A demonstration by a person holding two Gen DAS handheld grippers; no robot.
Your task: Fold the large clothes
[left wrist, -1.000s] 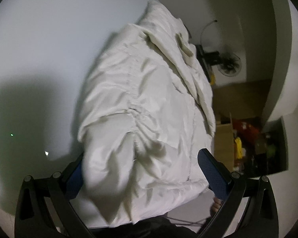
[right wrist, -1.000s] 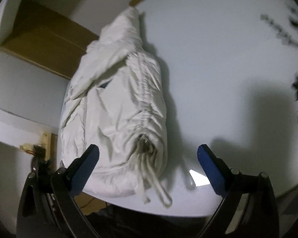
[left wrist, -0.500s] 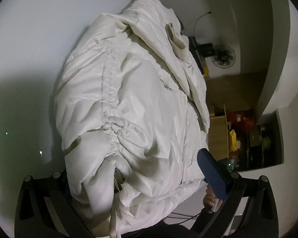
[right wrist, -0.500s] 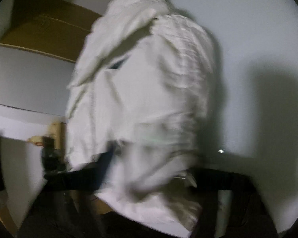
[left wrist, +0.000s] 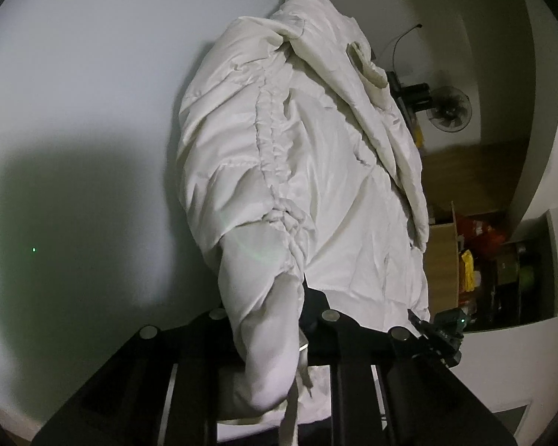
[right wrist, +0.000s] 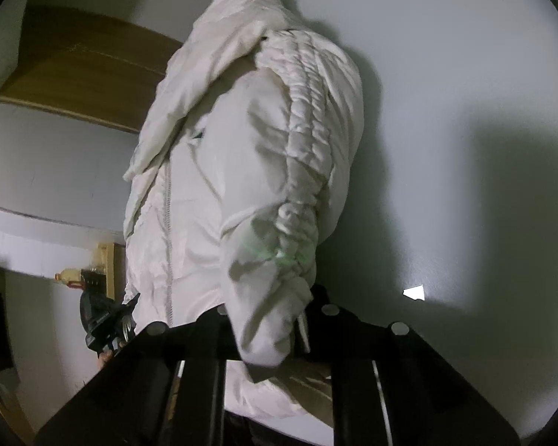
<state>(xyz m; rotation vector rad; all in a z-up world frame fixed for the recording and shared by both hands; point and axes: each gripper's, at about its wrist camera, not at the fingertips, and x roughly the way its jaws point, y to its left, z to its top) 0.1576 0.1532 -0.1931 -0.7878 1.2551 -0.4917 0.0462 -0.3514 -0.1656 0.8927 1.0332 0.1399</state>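
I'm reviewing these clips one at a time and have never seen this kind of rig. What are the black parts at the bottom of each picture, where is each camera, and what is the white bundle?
There is no robot here. A person holds a two-finger gripper in each hand, and each carries a wide-angle camera looking forward along its fingers, so the black frame at the bottom of each picture is the gripper itself.

One picture is from the left gripper, the other from the right gripper. Each also catches the other gripper off to one side.

The white bundle is a padded white jacket, already folded lengthwise, lying on a pale table. A gathered seam with a drawstring runs along it.

Both grippers are closing on the near end of the jacket, and fabric bulges up between the fingers. The background holds a fan and cluttered shelves.
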